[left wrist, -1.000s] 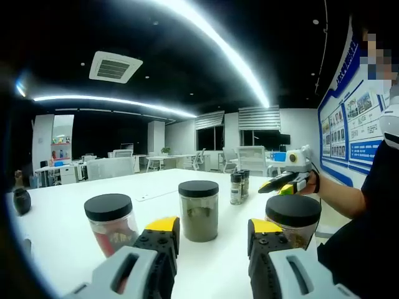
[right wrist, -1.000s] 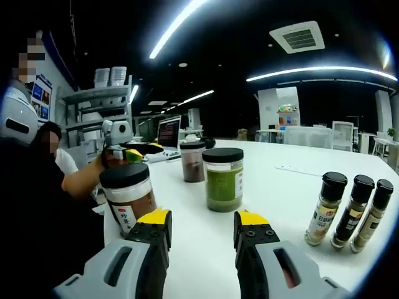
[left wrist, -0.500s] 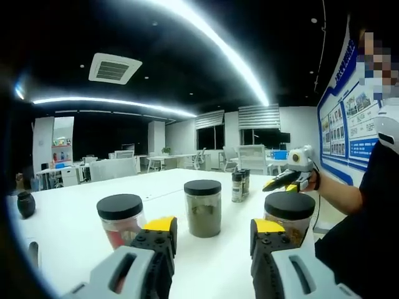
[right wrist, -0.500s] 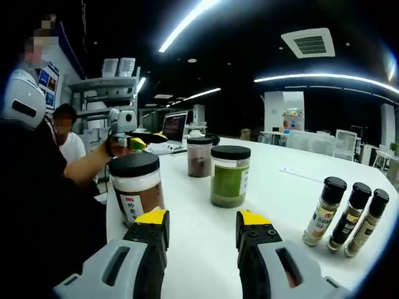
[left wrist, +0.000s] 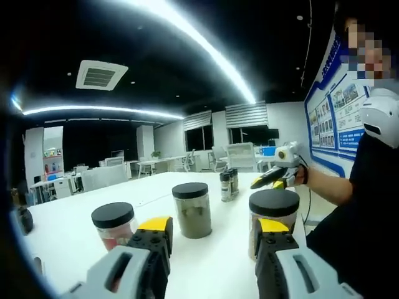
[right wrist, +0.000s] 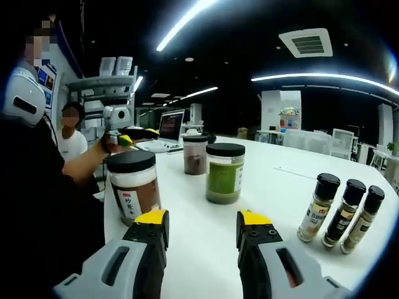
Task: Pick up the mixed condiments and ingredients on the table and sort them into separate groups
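The right gripper (right wrist: 199, 227) has its jaws wide apart and holds nothing, and so does the left gripper (left wrist: 212, 232). They hang above the white table (right wrist: 274, 199), I think to choose what to grab. Three big jars (right wrist: 224, 172) stand together, and three small spice bottles (right wrist: 340, 214) stand apart.

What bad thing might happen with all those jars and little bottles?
The three small spice bottles stand tall, thin and close together, so bumping one might topple the others. The green-filled jar and the brown-filled jar sit near each other; reaching for one with the open right gripper could nudge the other. The brown-filled jar also looks close to the table's edge.
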